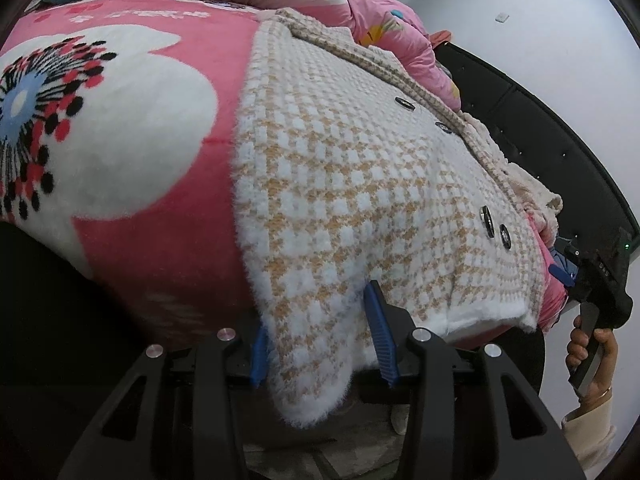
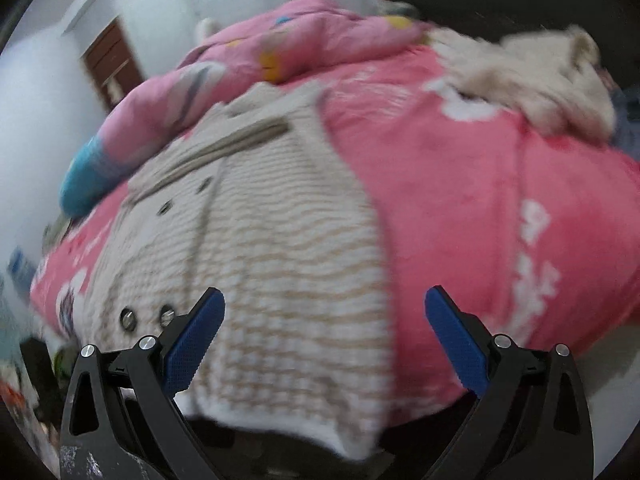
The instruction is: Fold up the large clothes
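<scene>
A fuzzy white-and-tan houndstooth coat (image 1: pixel 360 168) with dark buttons lies flat on a pink bed blanket (image 1: pixel 160 220), its hem hanging over the near edge. My left gripper (image 1: pixel 318 320) is shut on the coat's near-left hem corner, and the fabric bunches between the blue pads. In the blurred right wrist view the same coat (image 2: pixel 288 264) spreads out below my right gripper (image 2: pixel 325 294), which is wide open above the hem's right part with nothing pinched. In the left wrist view the right gripper (image 1: pixel 568 276) shows at the coat's far hem corner, held by a hand (image 1: pixel 588 344).
A pink quilt (image 1: pixel 360 4) is heaped beyond the coat's collar. A cream fluffy garment (image 2: pixel 532 80) lies at the blanket's far right. A black headboard (image 1: pixel 532 120) runs along that side. White walls and a brown door (image 2: pixel 112 64) stand behind.
</scene>
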